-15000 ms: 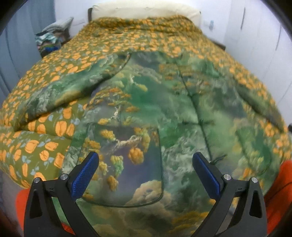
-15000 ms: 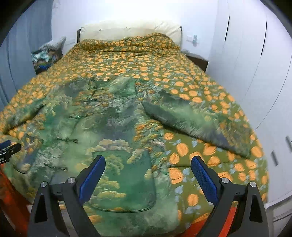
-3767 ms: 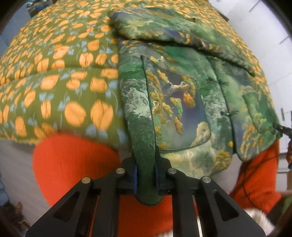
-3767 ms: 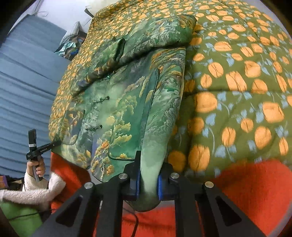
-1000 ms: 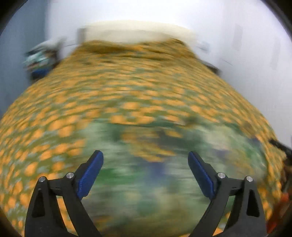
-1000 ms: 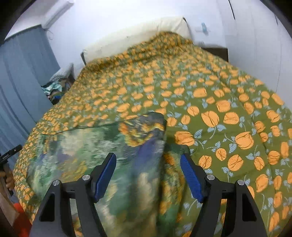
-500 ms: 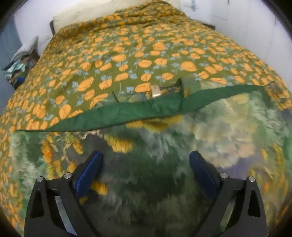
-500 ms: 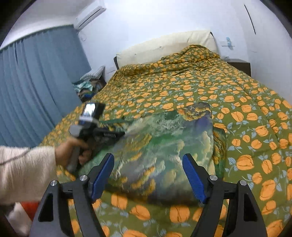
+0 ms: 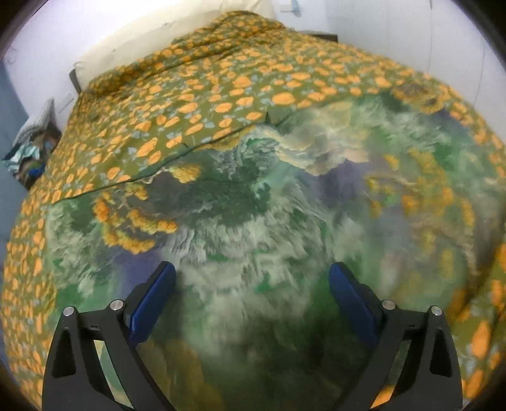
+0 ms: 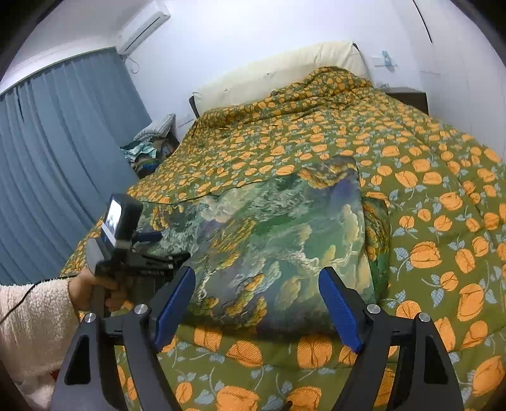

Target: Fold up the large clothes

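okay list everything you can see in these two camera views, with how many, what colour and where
jacket: one, green landscape print, folded, lying on the quilt
quilt: one, olive with orange flowers, covering the bed
pillow: one, cream, at the head of the bed
curtain: one, blue, along the left wall
air conditioner: one, white, high on the wall
clothes pile: one, mixed colours, beside the bed head
left gripper: one, black with blue pads, open over the jacket
right gripper: one, black with blue pads, open
left hand: one, cream fleece sleeve, holding the left gripper's handle
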Motion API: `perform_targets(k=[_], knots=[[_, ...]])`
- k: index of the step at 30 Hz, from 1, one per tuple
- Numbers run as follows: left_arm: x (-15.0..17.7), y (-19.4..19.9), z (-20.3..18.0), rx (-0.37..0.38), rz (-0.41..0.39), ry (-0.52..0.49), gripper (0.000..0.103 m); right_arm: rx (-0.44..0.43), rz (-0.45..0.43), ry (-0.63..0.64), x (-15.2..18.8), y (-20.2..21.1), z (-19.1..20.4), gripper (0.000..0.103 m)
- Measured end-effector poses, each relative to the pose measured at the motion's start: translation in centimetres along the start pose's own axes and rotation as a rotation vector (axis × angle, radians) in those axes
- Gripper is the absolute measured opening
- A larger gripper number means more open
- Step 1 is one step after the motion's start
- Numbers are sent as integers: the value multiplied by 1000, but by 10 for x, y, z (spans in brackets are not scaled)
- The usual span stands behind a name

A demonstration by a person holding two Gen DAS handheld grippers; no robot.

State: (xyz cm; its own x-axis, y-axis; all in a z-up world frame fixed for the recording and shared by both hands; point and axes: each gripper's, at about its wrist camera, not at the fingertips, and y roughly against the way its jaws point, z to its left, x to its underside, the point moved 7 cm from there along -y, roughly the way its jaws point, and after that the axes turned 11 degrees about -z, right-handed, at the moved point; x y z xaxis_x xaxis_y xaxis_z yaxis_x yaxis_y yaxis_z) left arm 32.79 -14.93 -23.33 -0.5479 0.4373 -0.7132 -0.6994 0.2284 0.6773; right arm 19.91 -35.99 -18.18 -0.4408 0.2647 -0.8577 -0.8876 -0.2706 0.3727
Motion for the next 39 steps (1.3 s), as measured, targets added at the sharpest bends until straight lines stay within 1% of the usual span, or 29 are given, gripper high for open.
perform_targets(k=[1, 3, 5, 7, 9, 11, 13, 15, 16, 20, 25, 30, 39], knots=[[3, 12, -3, 6, -22, -9, 98, 0, -9, 8, -1, 5, 2, 80], [16, 23, -11, -3, -33, -53, 100, 3, -25, 17, 0, 15, 7, 80], [37, 14, -24, -32, -3, -129, 100, 6, -23, 15, 7, 19, 9, 82], [48, 5, -29, -50, 16, -144, 101, 10, 0, 5, 15, 15, 8, 82], [47, 8, -29, -63, 16, -120, 100, 25, 23, 13, 24, 9, 5, 82], [42, 22, -30, -46, 22, -66, 100, 43, 34, 21, 28, 8, 1, 82], [43, 39, -31, -45, 24, -31, 100, 60, 26, 27, 30, 9, -3, 82], [46, 54, -31, -72, 35, -1, 100, 97, 19, 46, 32, 10, -10, 82], [49, 59, -31, -85, 43, 17, 100, 107, 18, 43, 32, 10, -14, 82], [59, 72, -29, -85, 47, 110, 100, 141, 1, -1, 33, 11, -27, 82], [59, 75, -28, -108, 24, 120, 100, 192, -4, 22, 34, 13, -32, 82], [61, 77, -23, -108, 15, 153, 100, 223, 9, 45, 39, 14, -33, 82], [75, 76, -21, -107, 34, 188, 100, 238, 55, 104, 50, 9, -24, 83]])
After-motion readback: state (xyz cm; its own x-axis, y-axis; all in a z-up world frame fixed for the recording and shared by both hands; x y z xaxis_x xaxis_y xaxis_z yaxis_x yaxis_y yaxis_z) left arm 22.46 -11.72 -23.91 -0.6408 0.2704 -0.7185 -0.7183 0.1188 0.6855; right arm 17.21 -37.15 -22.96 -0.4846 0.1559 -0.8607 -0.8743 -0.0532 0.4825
